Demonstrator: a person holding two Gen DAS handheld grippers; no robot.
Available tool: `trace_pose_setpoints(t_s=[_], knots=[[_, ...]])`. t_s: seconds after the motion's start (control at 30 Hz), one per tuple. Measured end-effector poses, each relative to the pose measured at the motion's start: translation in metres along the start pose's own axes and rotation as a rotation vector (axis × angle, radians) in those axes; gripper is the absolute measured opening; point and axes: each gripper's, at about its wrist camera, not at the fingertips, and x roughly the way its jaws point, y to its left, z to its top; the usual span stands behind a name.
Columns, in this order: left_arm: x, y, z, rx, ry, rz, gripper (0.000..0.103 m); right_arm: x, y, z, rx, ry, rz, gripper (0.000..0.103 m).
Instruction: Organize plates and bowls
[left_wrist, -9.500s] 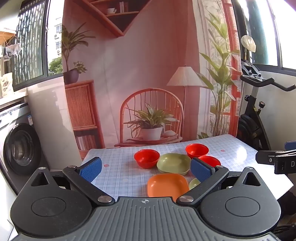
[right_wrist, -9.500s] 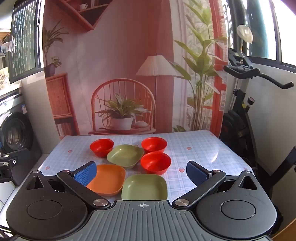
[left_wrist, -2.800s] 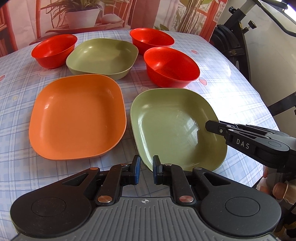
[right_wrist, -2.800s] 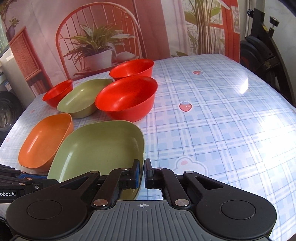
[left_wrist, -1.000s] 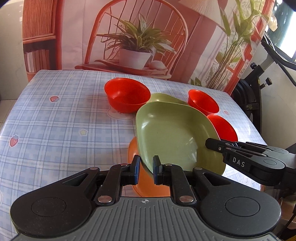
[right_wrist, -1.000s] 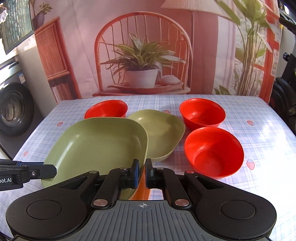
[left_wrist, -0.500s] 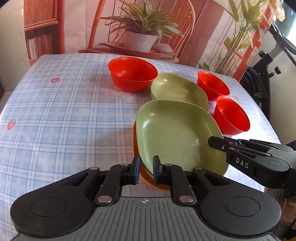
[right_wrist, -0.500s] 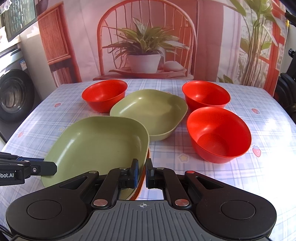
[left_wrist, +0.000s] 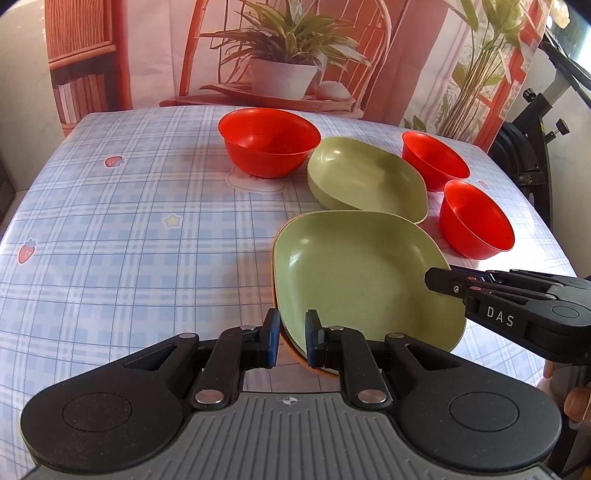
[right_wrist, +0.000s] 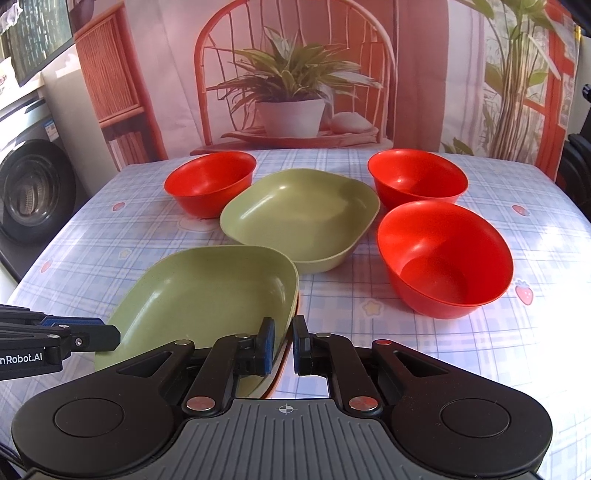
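A green square plate (left_wrist: 362, 273) (right_wrist: 207, 295) lies nested on an orange plate (left_wrist: 295, 356), of which only a thin rim shows. My left gripper (left_wrist: 290, 338) straddles the green plate's near left rim, jaws slightly parted around it. My right gripper (right_wrist: 283, 343) straddles its right rim the same way, and also shows in the left wrist view (left_wrist: 480, 291). A second green plate (left_wrist: 365, 181) (right_wrist: 303, 214) sits behind. Three red bowls stand around it: far left (left_wrist: 267, 142) (right_wrist: 210, 182), far right (left_wrist: 434, 160) (right_wrist: 417, 177), near right (left_wrist: 476, 225) (right_wrist: 443, 258).
The table (left_wrist: 129, 229) has a blue checked cloth. A printed backdrop with a chair and plant (right_wrist: 291, 92) hangs behind it. An exercise bike (left_wrist: 535, 140) stands at the right. A washing machine (right_wrist: 29, 184) stands left of the table.
The green plate has come down onto the orange plate, covering it. Both sets of jaws have parted a little on its rim.
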Motion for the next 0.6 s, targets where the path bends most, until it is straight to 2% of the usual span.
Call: trace_pose_setpoints(t_s=[0.2, 0.4, 0.6], knots=[[-0.002, 0.0, -0.001, -0.006, -0.008, 0.006, 0.015, -0.009, -0.007, -0.001, 0.036, -0.016, 0.021, 0.013], [-0.006, 0.003, -0.003, -0.044, -0.017, 0.013, 0.015, -0.026, -0.009, -0.005, 0.024, -0.062, 0.063, 0.001], [-0.01, 0.001, -0.009, -0.052, -0.045, 0.012, 0.015, -0.022, 0.001, -0.011, -0.009, -0.043, 0.081, 0.0]])
